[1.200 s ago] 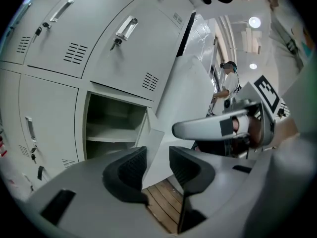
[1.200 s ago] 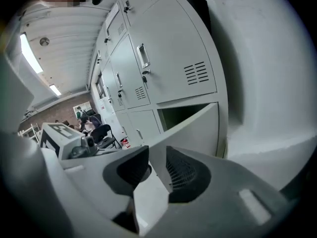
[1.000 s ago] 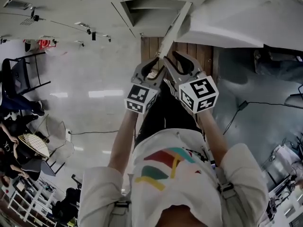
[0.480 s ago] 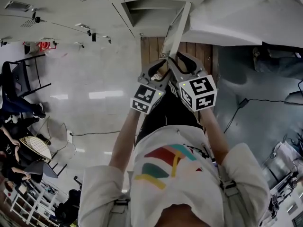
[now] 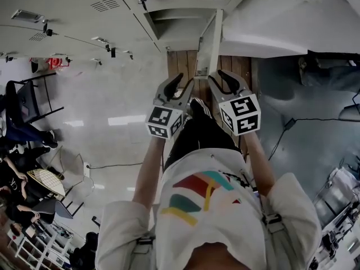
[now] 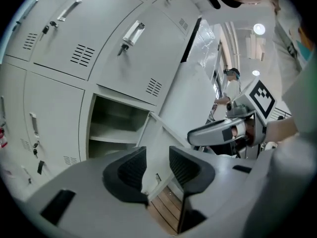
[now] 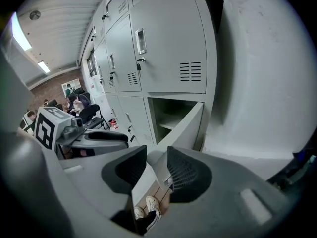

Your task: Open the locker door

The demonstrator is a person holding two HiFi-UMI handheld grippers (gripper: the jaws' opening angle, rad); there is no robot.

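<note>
While the locker door (image 5: pixel 209 41) stands swung well out from its compartment (image 5: pixel 174 17), edge-on to you in the head view, you have tongs on either side of its free end.

Just left of the door, your left tongs (image 5: pixel 179 86) have their jaws apart. The left gripper view puts the door's free edge in line with the gap but beyond the pads, so nothing is pinched.

The door itself looks like thin painted sheet metal. Expect it to be light and stiff, and to swing easily on its hinges rather than needing force. The paint will likely be slick under the pads, and a flat panel gives little to bite on. Judge the free edge, away from the hinge side, as the place to take hold. There the sheet is thin enough to fit between the jaws and the leverage is best. A flat push on the inner face would also serve.

Just right of the door, your right tongs (image 5: pixel 225 77) are spread wide, the jaws having just been opening. The door's edge shows ahead through the gap, but the pads are not pressing on it.

With the compartment already exposed, the opening seems largely done.
</note>
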